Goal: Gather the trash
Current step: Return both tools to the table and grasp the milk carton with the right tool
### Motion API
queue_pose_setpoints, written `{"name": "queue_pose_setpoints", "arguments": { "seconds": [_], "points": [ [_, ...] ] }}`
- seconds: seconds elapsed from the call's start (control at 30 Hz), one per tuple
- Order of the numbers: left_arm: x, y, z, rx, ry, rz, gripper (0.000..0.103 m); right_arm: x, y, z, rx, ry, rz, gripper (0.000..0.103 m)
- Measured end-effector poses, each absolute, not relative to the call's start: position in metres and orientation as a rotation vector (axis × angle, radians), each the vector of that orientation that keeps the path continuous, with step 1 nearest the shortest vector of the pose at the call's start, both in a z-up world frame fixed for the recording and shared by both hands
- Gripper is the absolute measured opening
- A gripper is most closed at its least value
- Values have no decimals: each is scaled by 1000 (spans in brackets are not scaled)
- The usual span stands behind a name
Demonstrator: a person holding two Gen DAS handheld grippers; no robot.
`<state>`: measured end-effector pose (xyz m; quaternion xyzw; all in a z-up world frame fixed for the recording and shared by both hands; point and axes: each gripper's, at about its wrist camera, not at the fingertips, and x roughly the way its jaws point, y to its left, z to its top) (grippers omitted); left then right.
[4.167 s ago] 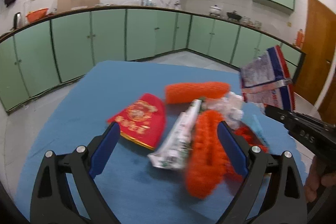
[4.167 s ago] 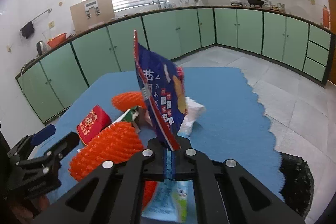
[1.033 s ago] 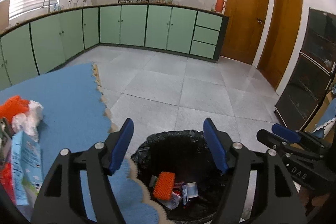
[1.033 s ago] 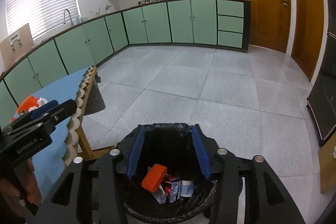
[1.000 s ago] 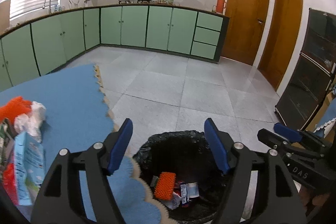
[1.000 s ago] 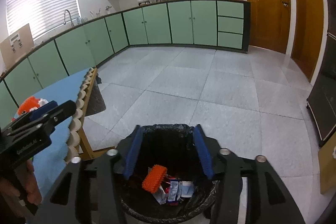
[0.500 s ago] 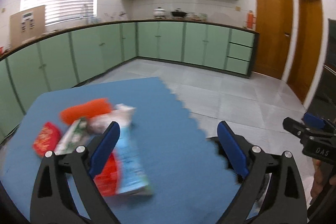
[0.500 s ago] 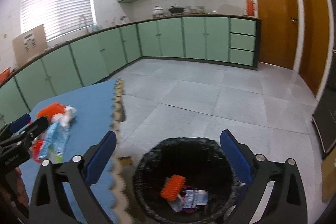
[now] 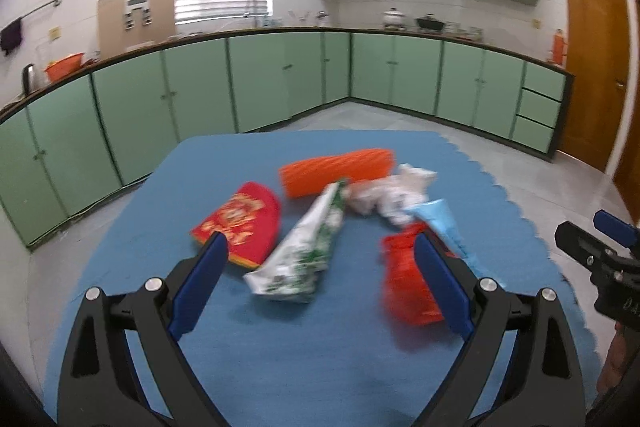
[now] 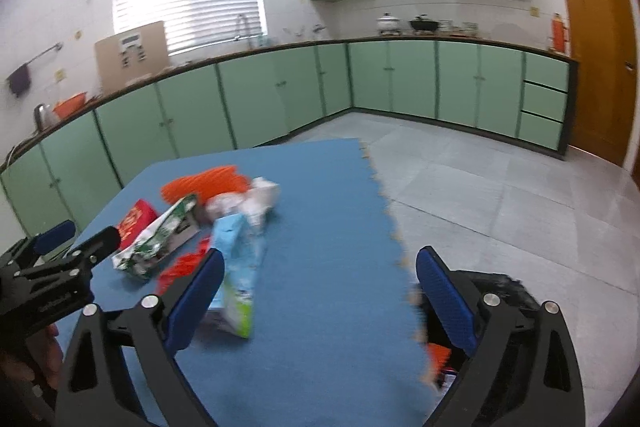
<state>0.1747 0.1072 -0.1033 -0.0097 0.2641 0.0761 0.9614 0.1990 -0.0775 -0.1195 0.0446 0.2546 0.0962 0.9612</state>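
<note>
Trash lies in a pile on the blue mat table [image 9: 280,355]: a red and gold packet [image 9: 244,223], a white and green wrapper [image 9: 308,251], an orange foam net [image 9: 336,171], crumpled white paper [image 9: 392,195], a light blue carton [image 9: 444,223] and a red bag [image 9: 408,283]. My left gripper [image 9: 320,283] is open and empty, just in front of the pile. My right gripper [image 10: 320,301] is open and empty over the table's right part. The black-lined trash bin [image 10: 500,291] stands on the floor beside the table's right edge, with an orange net [image 10: 440,355] inside.
Green kitchen cabinets [image 9: 280,79] run along the back walls under a counter. A wooden door [image 9: 592,75] is at the right. Grey tiled floor [image 10: 500,187] lies right of the table. The right gripper's body shows at the right in the left wrist view [image 9: 600,259].
Both grippers have swung from over the trash bin back toward the table and the pile. The right gripper's jaws stand wider apart than a second ago.
</note>
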Motion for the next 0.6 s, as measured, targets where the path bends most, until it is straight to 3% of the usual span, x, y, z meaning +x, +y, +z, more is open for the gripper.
{"name": "queue_pose_setpoints", "arguments": {
  "seconds": [0.6],
  "points": [
    [173,134,-119,-68,564,178,91,228,-16,-155,53,635,253,76]
  ]
}}
